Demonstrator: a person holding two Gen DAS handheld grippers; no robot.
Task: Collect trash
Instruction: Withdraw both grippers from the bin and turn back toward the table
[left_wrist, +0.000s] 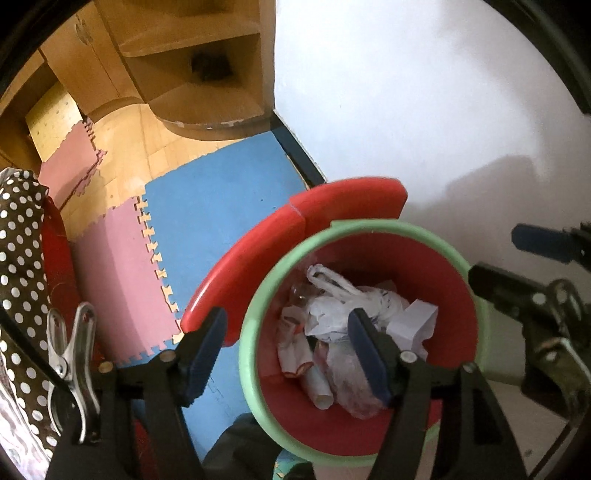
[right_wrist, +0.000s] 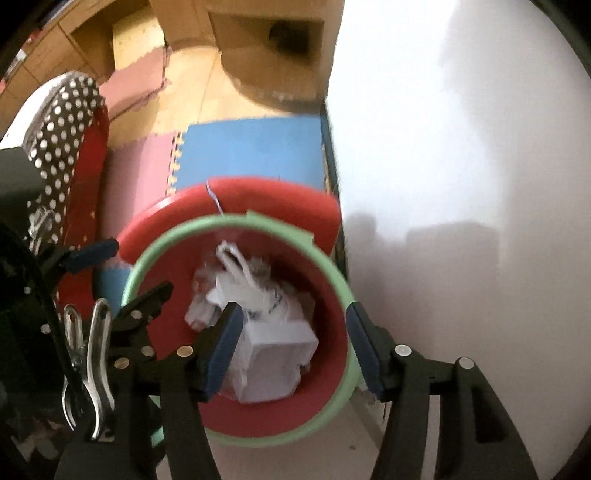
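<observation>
A red trash bin with a green rim (left_wrist: 248, 332) (right_wrist: 127, 286) stands against the white wall, its red lid (left_wrist: 258, 251) (right_wrist: 258, 199) tipped back. Inside lie a white plastic bag (left_wrist: 332, 299) (right_wrist: 240, 269), a white paper box (left_wrist: 413, 321) (right_wrist: 273, 354) and crumpled wrappers (left_wrist: 295, 354). My left gripper (left_wrist: 286, 354) hangs open over the bin's left rim, nothing between its fingers. My right gripper (right_wrist: 295, 347) is open above the bin's right side, one finger outside the rim; the box lies below, untouched. Each gripper also shows in the other's view: right gripper (left_wrist: 517, 262), left gripper (right_wrist: 125, 275).
Blue foam mats (left_wrist: 221, 206) and pink foam mats (left_wrist: 118, 266) cover the wooden floor. A wooden cabinet (left_wrist: 192, 74) stands beyond. Brown polka-dot fabric (left_wrist: 22, 258) over something red lies left. The white wall (left_wrist: 424, 110) closes the right side.
</observation>
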